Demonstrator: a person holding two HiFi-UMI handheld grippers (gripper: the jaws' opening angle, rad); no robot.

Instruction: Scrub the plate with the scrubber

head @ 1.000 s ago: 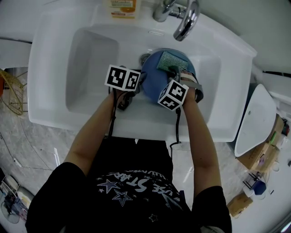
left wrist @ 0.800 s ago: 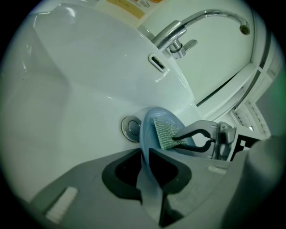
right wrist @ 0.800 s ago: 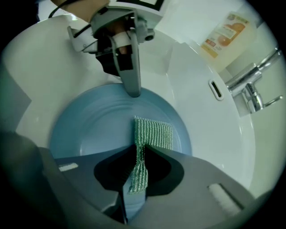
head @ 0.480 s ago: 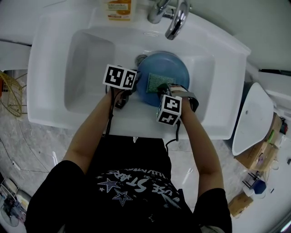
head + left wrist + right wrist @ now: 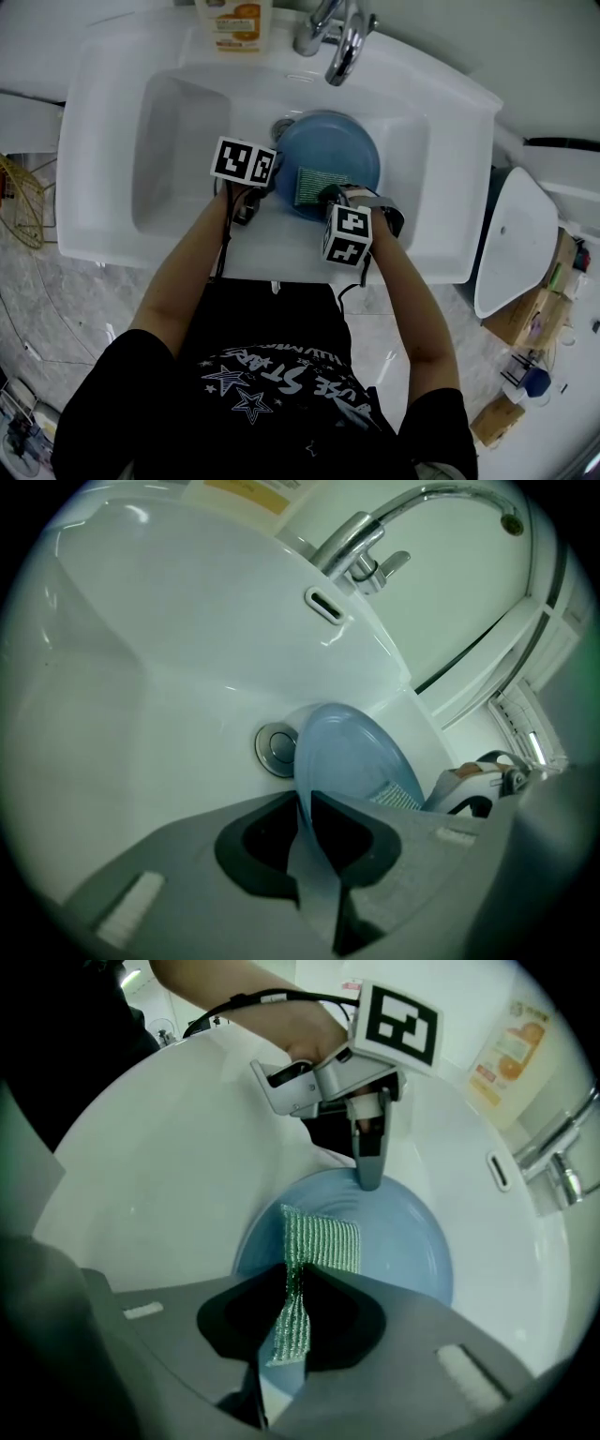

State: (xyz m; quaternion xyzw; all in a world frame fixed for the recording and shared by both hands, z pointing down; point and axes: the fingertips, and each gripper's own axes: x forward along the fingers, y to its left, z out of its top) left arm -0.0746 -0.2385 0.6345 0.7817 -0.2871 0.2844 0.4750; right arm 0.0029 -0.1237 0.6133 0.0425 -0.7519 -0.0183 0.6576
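A blue plate [image 5: 337, 150] lies in the white sink [image 5: 112, 103], tilted against the near wall beside the drain [image 5: 280, 128]. My left gripper [image 5: 261, 192] is shut on the plate's left rim [image 5: 314, 789]. My right gripper [image 5: 323, 195] is shut on a green mesh scrubber [image 5: 311, 187], which lies flat on the near part of the plate [image 5: 403, 1241]. In the right gripper view the scrubber [image 5: 319, 1241] runs from between the jaws onto the plate, and the left gripper [image 5: 368, 1177] pinches the far rim.
A chrome faucet [image 5: 339, 37] arches over the back of the sink. A bottle with an orange label [image 5: 232, 16] stands at the back rim. A white toilet seat [image 5: 511, 244] is to the right, a wire basket [image 5: 23, 202] to the left on the floor.
The scrubber has slid from the far part of the plate toward the near rim, with my right gripper pulling back toward me. The left gripper keeps its hold on the rim.
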